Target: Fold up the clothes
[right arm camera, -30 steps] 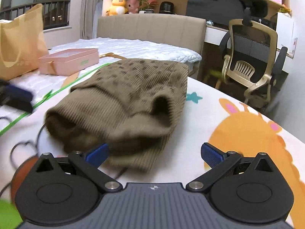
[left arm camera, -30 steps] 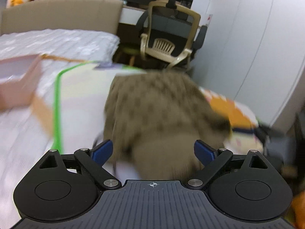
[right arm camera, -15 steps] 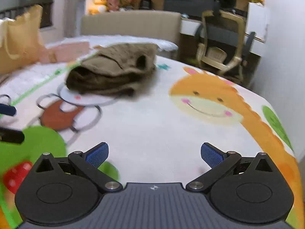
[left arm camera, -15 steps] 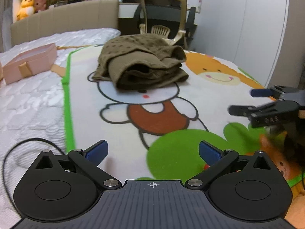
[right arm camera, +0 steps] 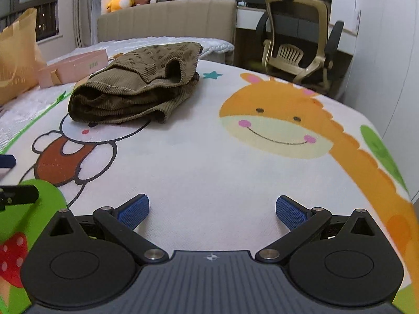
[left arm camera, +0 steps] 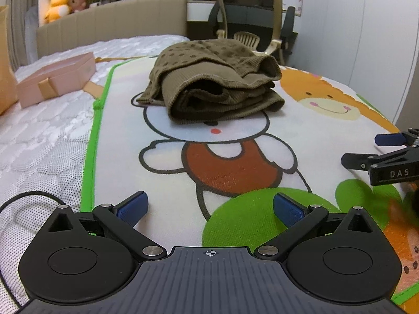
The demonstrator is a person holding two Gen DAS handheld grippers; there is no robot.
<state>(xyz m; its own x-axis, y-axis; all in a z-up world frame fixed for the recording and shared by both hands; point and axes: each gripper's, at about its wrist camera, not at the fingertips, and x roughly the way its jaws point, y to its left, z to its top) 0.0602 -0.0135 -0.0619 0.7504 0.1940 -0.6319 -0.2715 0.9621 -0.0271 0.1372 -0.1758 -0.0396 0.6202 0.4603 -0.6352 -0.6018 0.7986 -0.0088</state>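
Note:
A folded olive-brown knitted garment with dark dots [left arm camera: 212, 81] lies on the cartoon blanket [left arm camera: 235, 157], over a white bear's head; it also shows in the right wrist view as the garment [right arm camera: 136, 89] at the upper left. My left gripper [left arm camera: 209, 206] stands open well short of the garment, with only blanket between its blue pads. My right gripper [right arm camera: 212, 208] is open too, over bare blanket near the giraffe print, and its fingers [left arm camera: 387, 154] show at the right edge of the left wrist view.
A pink gift box [left arm camera: 55, 78] rests on the white quilted mattress [left arm camera: 39, 144] to the left, and a tan paper bag [right arm camera: 15, 52] stands beyond it. An office chair [right arm camera: 298, 44] and desk are past the bed's far corner. A black cable [left arm camera: 23, 198] lies near left.
Both grippers have drawn back from the garment, which was close in front of them and now lies folded farther off. Both stay open with nothing between the pads.

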